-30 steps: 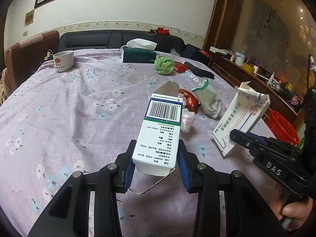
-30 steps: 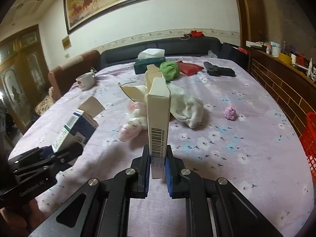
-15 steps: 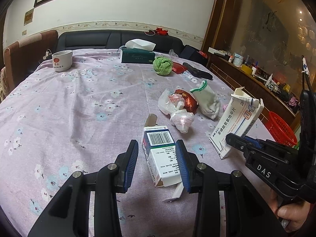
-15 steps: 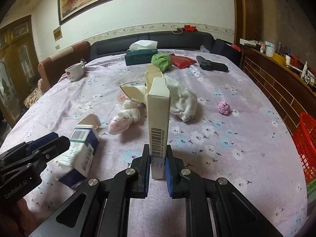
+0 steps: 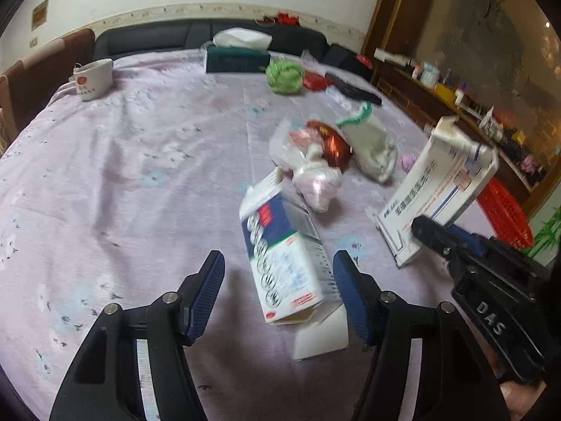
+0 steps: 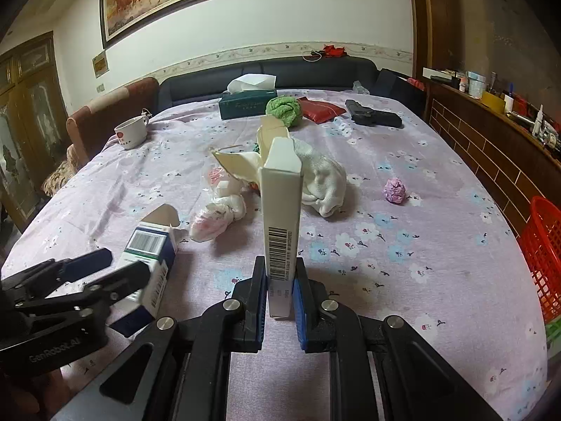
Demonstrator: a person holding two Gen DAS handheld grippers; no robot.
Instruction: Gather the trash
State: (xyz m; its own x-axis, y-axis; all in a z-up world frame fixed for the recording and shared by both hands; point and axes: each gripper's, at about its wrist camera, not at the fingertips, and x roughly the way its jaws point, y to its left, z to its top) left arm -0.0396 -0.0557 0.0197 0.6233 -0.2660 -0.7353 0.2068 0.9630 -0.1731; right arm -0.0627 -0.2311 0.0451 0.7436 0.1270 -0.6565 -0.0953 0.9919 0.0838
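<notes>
My left gripper [image 5: 278, 273] is open, its jaws wide on either side of a blue and white medicine box [image 5: 285, 258] that lies loose on the lilac tablecloth. That box also shows in the right wrist view [image 6: 149, 256], beside the left gripper [image 6: 105, 270]. My right gripper [image 6: 278, 284] is shut on a tall white carton [image 6: 282, 210] with a barcode, held upright; it shows in the left wrist view [image 5: 434, 189] too. Crumpled plastic bags [image 5: 308, 165], a red foil wrapper [image 5: 335, 144], a white sock [image 5: 371, 144] and a small pink paper ball [image 6: 394, 191] lie mid-table.
A red mesh basket [image 6: 543, 245] stands off the table's right edge. At the far end are a tissue box [image 6: 247, 103], a green cloth ball [image 6: 284, 110], a red pouch [image 6: 320, 108], a black object [image 6: 371, 115] and a mug [image 6: 131, 133]. A sofa is behind.
My left gripper has opened and let go of the blue and white box, which dropped onto the table and tipped over. The right gripper still holds its carton.
</notes>
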